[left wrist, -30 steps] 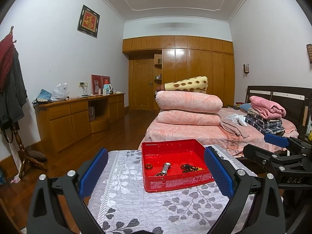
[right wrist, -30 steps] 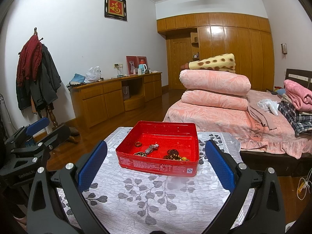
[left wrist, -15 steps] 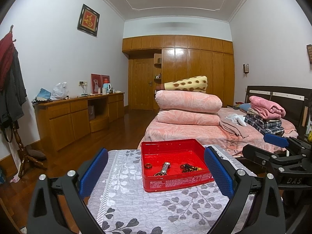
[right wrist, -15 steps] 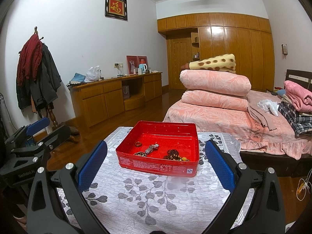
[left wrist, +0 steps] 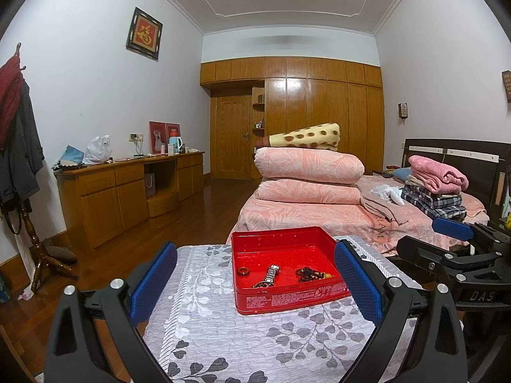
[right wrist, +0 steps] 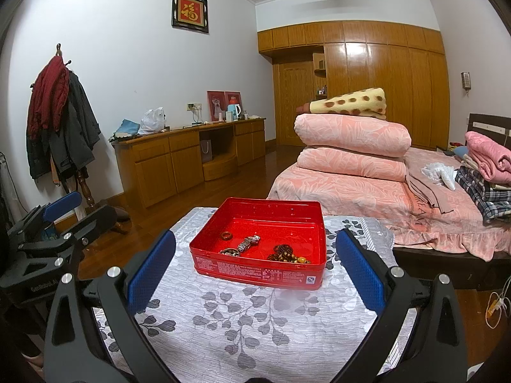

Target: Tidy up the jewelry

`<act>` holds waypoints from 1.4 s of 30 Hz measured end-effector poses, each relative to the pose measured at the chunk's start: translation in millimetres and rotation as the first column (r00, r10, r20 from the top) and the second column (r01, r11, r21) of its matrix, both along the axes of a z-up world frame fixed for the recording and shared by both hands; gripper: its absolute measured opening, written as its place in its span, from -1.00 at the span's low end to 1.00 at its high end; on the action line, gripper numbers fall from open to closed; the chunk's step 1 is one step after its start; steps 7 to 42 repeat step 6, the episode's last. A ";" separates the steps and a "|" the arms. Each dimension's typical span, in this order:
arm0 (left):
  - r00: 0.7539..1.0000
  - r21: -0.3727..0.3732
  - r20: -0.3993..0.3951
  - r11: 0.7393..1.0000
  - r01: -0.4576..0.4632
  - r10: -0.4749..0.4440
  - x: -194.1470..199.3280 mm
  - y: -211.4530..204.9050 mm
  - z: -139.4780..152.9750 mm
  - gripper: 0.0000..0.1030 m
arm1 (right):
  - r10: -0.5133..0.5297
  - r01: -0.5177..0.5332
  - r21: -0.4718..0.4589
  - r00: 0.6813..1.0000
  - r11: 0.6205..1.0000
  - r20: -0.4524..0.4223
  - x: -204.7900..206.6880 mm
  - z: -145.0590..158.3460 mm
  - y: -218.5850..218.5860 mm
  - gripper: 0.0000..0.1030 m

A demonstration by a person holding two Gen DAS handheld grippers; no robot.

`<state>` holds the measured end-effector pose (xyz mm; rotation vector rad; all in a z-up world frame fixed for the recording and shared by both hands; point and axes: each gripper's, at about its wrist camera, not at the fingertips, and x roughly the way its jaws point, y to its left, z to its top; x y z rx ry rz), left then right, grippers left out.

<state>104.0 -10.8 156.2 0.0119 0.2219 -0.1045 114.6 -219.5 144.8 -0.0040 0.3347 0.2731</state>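
Between the wide-apart jaws of the left gripper [left wrist: 255, 282] sits the red tin [left wrist: 287, 273] on the worktop [left wrist: 204, 328], holding a ring [left wrist: 244, 271], watch [left wrist: 269, 276] and beads [left wrist: 311, 275]. Nothing has shifted since the earlier frames. Both grippers hover level, empty, aimed at 12 o'clock; the right gripper [right wrist: 254, 269], jaws equally spread, frames the tin too. The bed [left wrist: 319, 210] lies beyond at 1 o'clock.

red tin [right wrist: 260, 266] on leaf-print table [right wrist: 236, 322]
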 end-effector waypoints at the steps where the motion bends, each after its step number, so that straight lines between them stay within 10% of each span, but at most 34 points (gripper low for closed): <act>1: 1.000 0.000 -0.001 1.000 0.001 -0.001 0.2 -0.2 0.0 0.88 | 0.000 0.000 0.000 1.000 1.000 0.000 0.3 0.0 -0.1 0.89; 42: 1.000 -0.001 -0.003 1.000 0.001 -0.001 0.7 0.9 0.1 0.88 | 0.000 0.000 0.001 1.000 1.000 0.001 0.0 0.3 -0.2 0.89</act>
